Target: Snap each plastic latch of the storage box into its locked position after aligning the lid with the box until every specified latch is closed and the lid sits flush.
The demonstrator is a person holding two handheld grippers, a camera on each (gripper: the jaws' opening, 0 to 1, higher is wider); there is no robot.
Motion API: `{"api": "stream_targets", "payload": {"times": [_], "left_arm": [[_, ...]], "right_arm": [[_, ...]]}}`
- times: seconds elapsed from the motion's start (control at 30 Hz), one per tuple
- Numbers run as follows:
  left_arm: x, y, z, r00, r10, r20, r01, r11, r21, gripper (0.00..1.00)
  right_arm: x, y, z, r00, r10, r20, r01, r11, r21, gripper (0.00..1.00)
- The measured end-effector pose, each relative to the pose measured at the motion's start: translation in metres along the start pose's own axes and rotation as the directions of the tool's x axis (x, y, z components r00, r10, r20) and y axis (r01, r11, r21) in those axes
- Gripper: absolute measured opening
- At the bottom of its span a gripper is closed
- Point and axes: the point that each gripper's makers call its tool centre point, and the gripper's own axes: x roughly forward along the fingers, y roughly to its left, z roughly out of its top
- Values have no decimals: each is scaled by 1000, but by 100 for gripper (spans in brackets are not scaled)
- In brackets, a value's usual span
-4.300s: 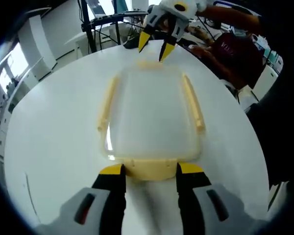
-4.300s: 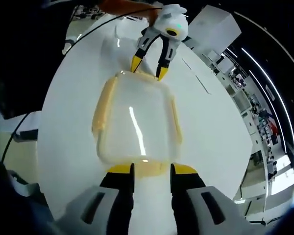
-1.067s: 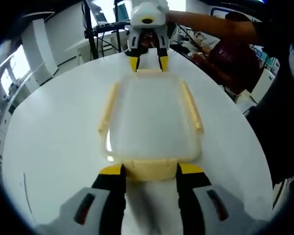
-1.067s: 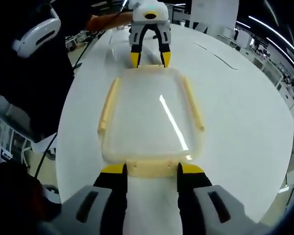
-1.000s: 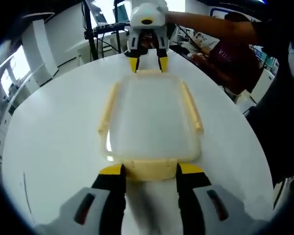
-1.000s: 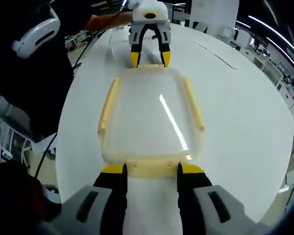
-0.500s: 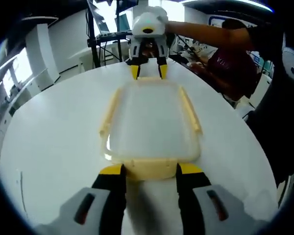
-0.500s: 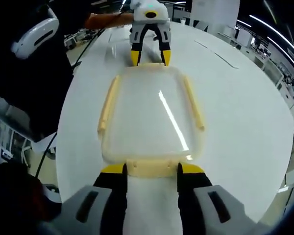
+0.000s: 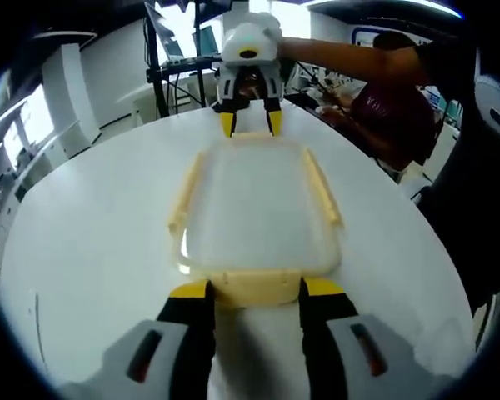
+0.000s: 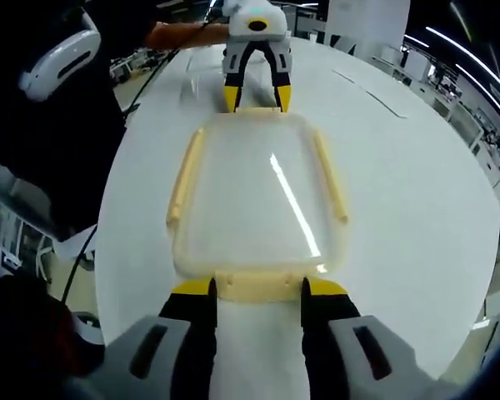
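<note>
Both end latches framed, neither one pinched yet.

The box [image 9: 254, 212] lies flat on the white table [image 9: 83, 225] with its lid on. Little has changed in the last second; only your left view has tipped slightly, so no latch looks newly snapped. Your left gripper [image 9: 252, 287] and right gripper [image 10: 254, 286] each stand open, empty, straddling the near end latch [image 9: 254, 285] at opposite ends.

It was a lab-like workroom: a white round table [image 9: 92, 242], equipment stands [image 9: 154, 50], long ceiling lights [image 10: 450, 54].
</note>
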Motion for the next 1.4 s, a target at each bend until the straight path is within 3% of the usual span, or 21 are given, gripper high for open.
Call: {"api": "stream_targets", "payload": {"times": [0.07,0.1,0.17,0.43,0.57,0.7,0.8,1.4], "left_arm": [[0,0,0,1000,0,0,0,1000,0,38],[-13,36,-10,999,49,-3,-49,999,3,38],[-16,42,-13,999,45,-3,-45,999,4,38],[-14,27,-12,1000,31,-2,-31,1000,-3,38],[-16,38,-14,1000,21,-1,-21,1000,-13,38],[-15,34,-12,1000,17,11,-17,1000,-22,38],[-20,45,-14,1000,11,23,-10,1000,-25,38],[-26,30,0,999,4,39,-3,1000,-9,38]], "right_arm": [[0,0,0,1000,0,2,0,1000,-7,38],[-1,-1,0,1000,1,5,-1,1000,-9,38],[-2,-1,0,1000,2,15,-2,1000,-12,38],[-3,0,0,999,3,37,-2,1000,-13,38],[-3,-1,-1,999,3,40,-2,1000,-12,38],[-3,0,-1,999,5,45,-5,1000,-10,38],[-3,1,-1,999,9,45,-9,1000,-8,38],[-15,11,5,997,-4,81,4,1000,-1,38]]}}
